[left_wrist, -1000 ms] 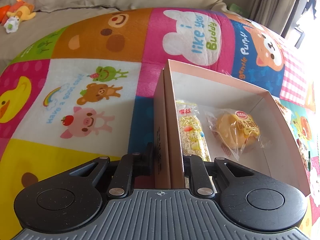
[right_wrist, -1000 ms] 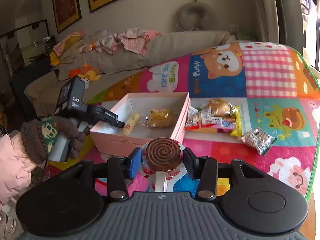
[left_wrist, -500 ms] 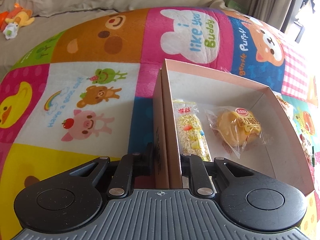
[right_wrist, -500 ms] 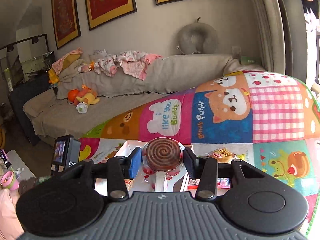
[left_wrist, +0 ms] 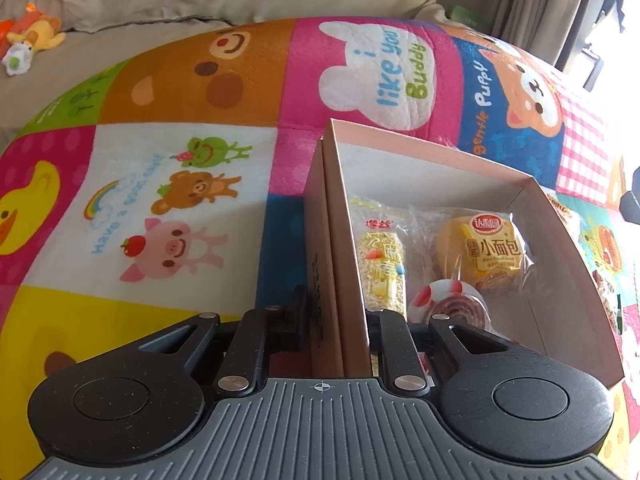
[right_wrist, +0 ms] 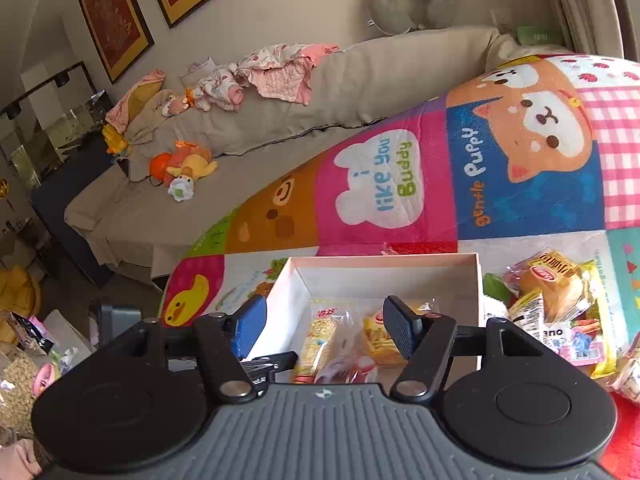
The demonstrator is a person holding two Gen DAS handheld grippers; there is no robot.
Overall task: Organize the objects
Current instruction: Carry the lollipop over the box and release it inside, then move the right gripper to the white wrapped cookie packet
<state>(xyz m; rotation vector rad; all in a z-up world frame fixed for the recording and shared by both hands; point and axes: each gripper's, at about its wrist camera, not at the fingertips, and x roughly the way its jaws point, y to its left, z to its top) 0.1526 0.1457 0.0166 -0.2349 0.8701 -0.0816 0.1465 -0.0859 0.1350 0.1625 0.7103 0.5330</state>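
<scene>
My left gripper (left_wrist: 338, 316) is shut on the near left wall of the open pink box (left_wrist: 440, 160), which sits on the cartoon mat. Inside the box lie a rice bar (left_wrist: 384, 264), a small wrapped bread (left_wrist: 488, 252) and a brown swirl lollipop (left_wrist: 452, 306) at the near end. In the right wrist view my right gripper (right_wrist: 324, 328) hangs over the box (right_wrist: 380, 280) with its jaws opening and nothing between them. The lollipop (right_wrist: 348, 364) shows blurred below it, beside the rice bar (right_wrist: 324, 332) and the bread (right_wrist: 380, 340).
A pile of several snack packets (right_wrist: 560, 304) lies on the mat (right_wrist: 376, 184) just right of the box. Behind the mat runs a beige sofa (right_wrist: 360, 80) with plush toys (right_wrist: 184, 168) and clothes on it.
The right gripper travelled over the box and let go of the lollipop, which now lies inside the box. The left gripper kept its hold on the box wall.
</scene>
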